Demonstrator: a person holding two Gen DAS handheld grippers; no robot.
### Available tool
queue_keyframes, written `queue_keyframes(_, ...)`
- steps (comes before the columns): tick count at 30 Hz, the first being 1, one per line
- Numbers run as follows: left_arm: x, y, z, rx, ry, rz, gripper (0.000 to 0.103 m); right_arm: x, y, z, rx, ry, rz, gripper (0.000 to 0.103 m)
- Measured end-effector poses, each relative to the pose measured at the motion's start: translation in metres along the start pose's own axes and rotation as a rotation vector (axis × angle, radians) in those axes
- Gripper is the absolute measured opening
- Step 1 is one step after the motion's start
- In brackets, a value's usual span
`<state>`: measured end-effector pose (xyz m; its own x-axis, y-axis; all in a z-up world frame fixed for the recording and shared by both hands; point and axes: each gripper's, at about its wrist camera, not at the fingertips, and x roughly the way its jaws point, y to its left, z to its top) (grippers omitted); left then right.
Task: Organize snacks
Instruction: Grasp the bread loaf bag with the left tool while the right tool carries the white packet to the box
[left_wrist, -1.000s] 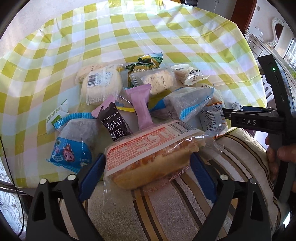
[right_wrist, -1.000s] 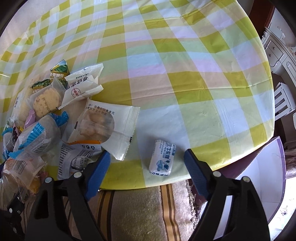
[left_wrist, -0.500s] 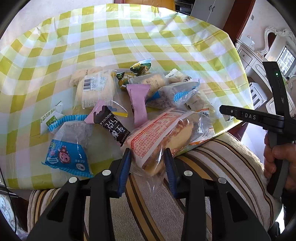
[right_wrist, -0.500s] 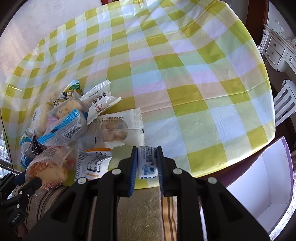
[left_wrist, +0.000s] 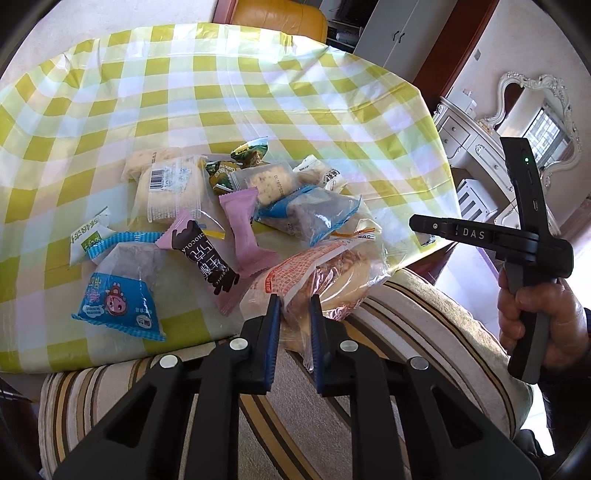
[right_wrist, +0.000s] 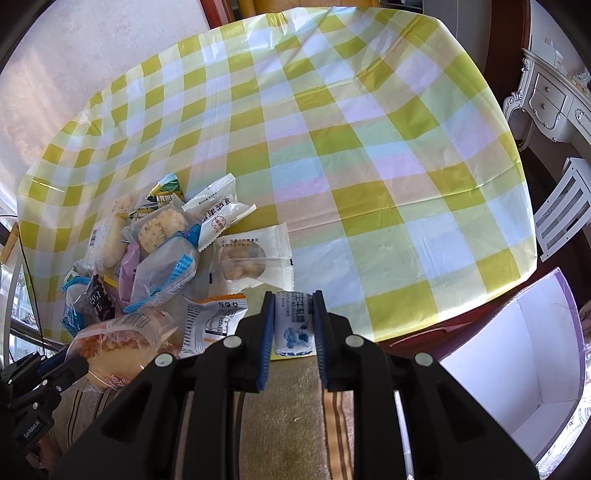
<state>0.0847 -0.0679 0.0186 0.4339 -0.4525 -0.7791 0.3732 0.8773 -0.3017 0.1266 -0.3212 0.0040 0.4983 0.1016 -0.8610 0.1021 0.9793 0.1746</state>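
A pile of wrapped snacks (left_wrist: 236, 206) lies on the near part of a table with a yellow checked cloth (left_wrist: 184, 92). My left gripper (left_wrist: 294, 306) is shut on a bread loaf in a clear bag with an orange label (left_wrist: 325, 273), held at the table's near edge. My right gripper (right_wrist: 294, 314) is shut on a small white and blue candy packet (right_wrist: 294, 325), lifted off the cloth. The right gripper shows side-on in the left wrist view (left_wrist: 417, 221). The bread bag shows in the right wrist view (right_wrist: 118, 343) at the lower left.
A striped cushion (left_wrist: 406, 332) lies below the table's near edge. An open white box with purple edges (right_wrist: 517, 362) stands low to the right of the table. A white dresser (right_wrist: 554, 99) and a white rack (right_wrist: 565, 206) stand beyond the table's right side.
Both grippers closed, the left on the bread bag and the right on the small packet. Both have since pulled up and back from the table with their snacks.
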Motion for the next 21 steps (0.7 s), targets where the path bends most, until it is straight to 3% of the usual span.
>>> queue_keyframes(12, -0.025, -0.016, -0.002, 0.004, -0.049, -0.031, 0.002, -0.028, -0.018, -0.002, 0.032, -0.046, -0.006, 0.020)
queue_keyframes(21, -0.039, -0.039, 0.007, 0.058, -0.083, -0.055, 0.000, -0.042, -0.041, -0.009, 0.074, -0.067, -0.023, 0.020)
